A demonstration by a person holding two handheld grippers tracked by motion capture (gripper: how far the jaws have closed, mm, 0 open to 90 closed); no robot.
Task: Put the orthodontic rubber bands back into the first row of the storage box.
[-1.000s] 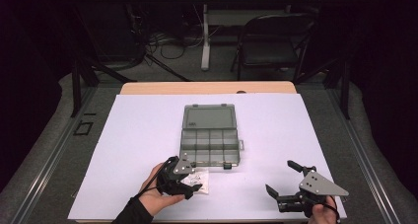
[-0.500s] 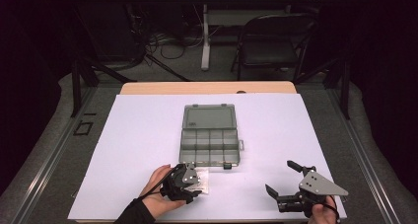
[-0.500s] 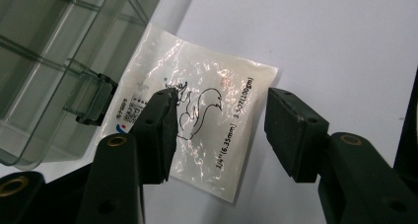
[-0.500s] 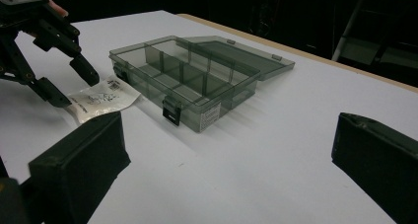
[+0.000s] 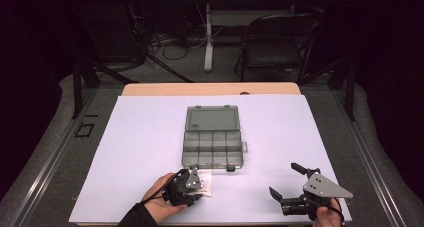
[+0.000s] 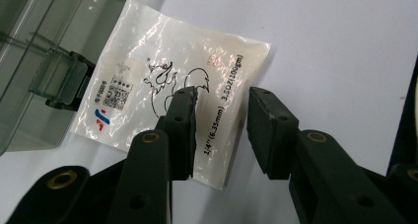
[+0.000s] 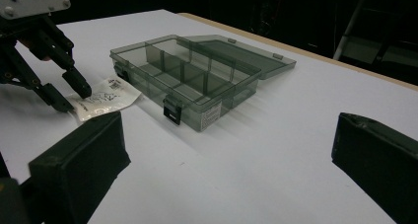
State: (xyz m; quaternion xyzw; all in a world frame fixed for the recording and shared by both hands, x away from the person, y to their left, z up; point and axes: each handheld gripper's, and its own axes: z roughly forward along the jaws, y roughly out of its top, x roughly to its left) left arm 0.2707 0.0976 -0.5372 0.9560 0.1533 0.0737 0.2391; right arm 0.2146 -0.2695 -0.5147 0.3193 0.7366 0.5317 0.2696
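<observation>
A small clear plastic bag [image 6: 148, 71] with printed text lies flat on the white table, just in front of the organizer box's near-left corner. My left gripper [image 6: 222, 98] is open, its two jaws poised over the bag's near half with a gap between them. In the high view the left gripper [image 5: 196, 193] is over the bag [image 5: 205, 183]. The smoky transparent organizer box [image 5: 212, 149] stands open, lid [image 5: 211, 118] laid back, and its compartments look empty. My right gripper [image 5: 284, 179] is wide open at the near right, holding nothing, and faces the box [image 7: 197, 76].
The white sheet [image 5: 140, 137] covers the table, with a strip of wood at the far edge [image 5: 210, 89]. A black latch [image 6: 64, 81] sticks out from the box beside the bag. A folding chair [image 5: 275, 47] and cables stand beyond the table.
The left gripper has shifted slightly toward the near edge over the bag. The right gripper has not moved.
</observation>
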